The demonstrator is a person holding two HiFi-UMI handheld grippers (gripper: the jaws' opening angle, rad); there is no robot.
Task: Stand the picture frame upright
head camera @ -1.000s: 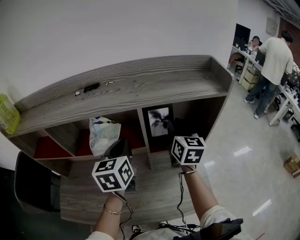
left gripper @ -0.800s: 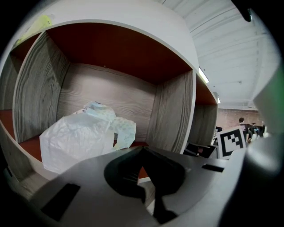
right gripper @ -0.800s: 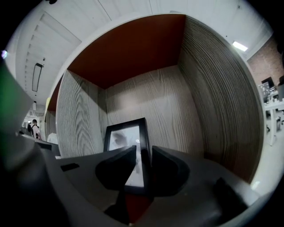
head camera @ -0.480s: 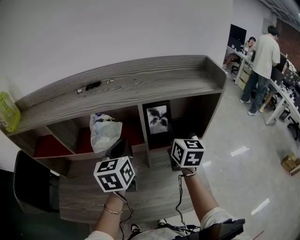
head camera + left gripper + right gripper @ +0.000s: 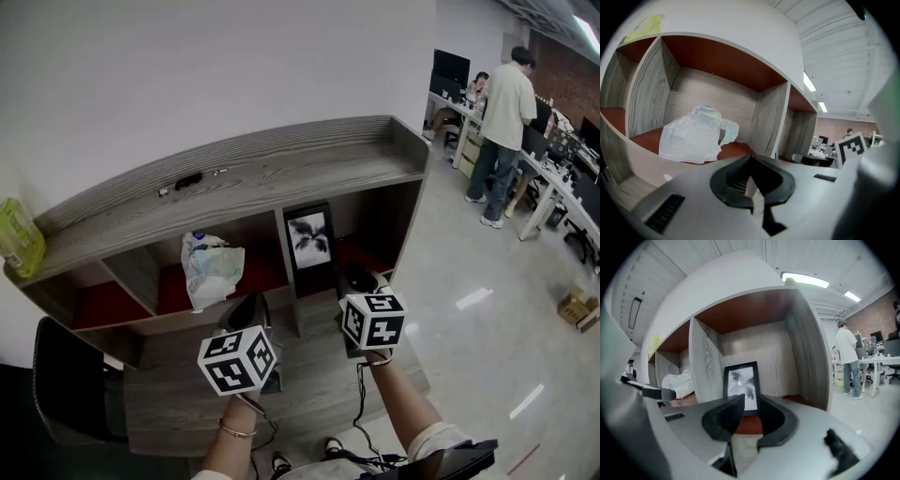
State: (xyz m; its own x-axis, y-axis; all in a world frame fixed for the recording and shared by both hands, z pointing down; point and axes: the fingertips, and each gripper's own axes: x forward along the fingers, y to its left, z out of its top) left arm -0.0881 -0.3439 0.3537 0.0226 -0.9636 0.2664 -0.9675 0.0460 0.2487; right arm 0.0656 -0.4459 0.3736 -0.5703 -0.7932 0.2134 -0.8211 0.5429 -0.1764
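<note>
In the shelf unit (image 5: 281, 173), the picture frame (image 5: 308, 237) stands in the right compartment just right of the divider (image 5: 284, 258), the bag (image 5: 211, 269) sits in the compartment left of it, and before the shelf the left gripper (image 5: 247, 311) faces the bag's compartment, the right gripper (image 5: 357, 281) the frame's.

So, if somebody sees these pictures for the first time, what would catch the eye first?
Probably the black picture frame, standing upright in the right compartment of the grey wooden shelf, with the right tongs open in front of it and not touching it. Next comes the crumpled white plastic bag in the compartment to its left, then a person standing at desks in the far right background.
</note>
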